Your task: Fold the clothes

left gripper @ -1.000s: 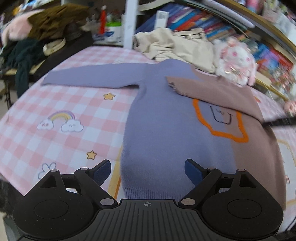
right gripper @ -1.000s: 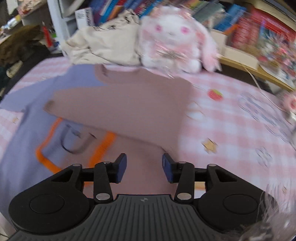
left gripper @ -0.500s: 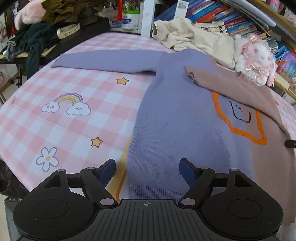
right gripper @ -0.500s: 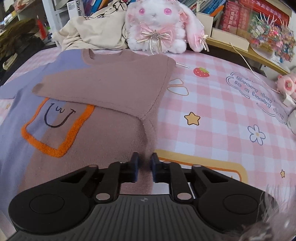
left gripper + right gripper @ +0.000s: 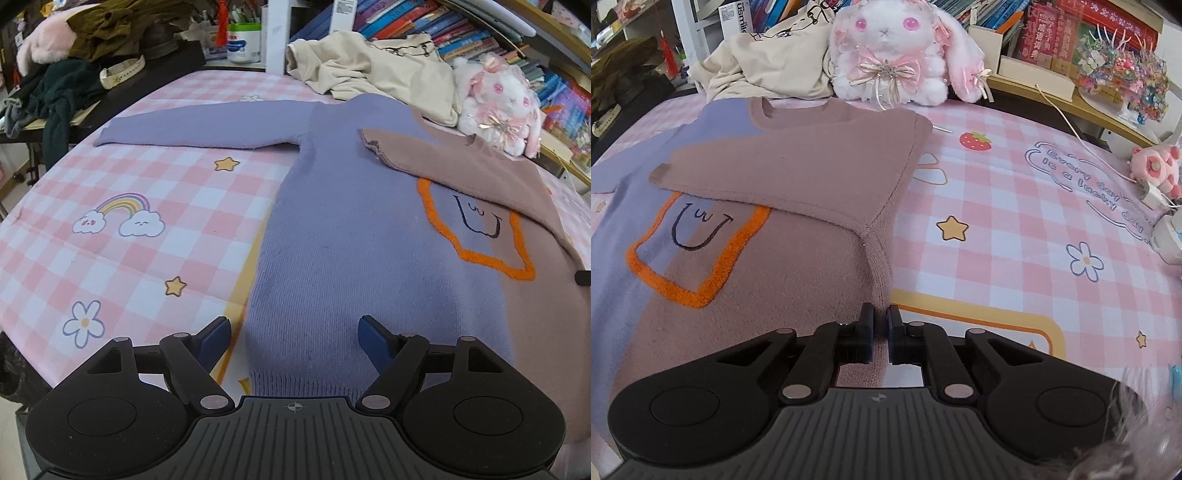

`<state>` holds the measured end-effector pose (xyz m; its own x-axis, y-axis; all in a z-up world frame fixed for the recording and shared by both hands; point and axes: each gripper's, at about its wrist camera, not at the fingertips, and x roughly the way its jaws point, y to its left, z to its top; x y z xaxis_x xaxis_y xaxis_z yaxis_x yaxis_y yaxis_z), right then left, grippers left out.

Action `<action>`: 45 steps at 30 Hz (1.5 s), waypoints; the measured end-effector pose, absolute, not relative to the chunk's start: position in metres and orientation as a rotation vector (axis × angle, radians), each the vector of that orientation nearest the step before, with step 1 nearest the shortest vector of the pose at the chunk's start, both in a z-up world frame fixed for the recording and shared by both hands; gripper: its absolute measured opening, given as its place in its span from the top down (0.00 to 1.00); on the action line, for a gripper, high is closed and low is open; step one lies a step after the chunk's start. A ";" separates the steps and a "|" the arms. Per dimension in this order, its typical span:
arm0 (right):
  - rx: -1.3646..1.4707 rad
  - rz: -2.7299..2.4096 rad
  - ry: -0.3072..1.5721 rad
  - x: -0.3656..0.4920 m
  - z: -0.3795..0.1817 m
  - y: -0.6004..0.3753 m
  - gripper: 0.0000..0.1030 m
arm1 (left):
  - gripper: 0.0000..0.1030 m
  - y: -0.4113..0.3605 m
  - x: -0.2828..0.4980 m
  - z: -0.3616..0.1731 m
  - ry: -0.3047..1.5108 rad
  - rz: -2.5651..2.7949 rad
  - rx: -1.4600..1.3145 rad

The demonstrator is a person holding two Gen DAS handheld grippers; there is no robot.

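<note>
Bare pink tablecloth (image 5: 122, 184) lies left of the sweater (image 5: 351, 240); behind the sweater sit a bunny toy (image 5: 890, 51) and cream clothes (image 5: 384, 66).

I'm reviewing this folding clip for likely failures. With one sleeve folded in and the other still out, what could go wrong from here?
1. The right gripper is shut on only the thin side edge of the sweater; that small pinch could slip when lifted.
2. The left gripper is open over the hem; lifting one side alone may skew the body.
3. The folded brown sleeve lies loose on the chest and could slide off.
</note>
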<state>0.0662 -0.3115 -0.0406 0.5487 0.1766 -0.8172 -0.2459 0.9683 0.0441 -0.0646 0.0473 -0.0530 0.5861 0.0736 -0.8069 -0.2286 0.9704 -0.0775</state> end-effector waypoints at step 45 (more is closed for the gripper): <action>-0.170 0.431 0.934 -0.027 -0.022 -0.252 0.13 | 0.10 0.008 -0.070 -0.015 0.851 0.065 -0.124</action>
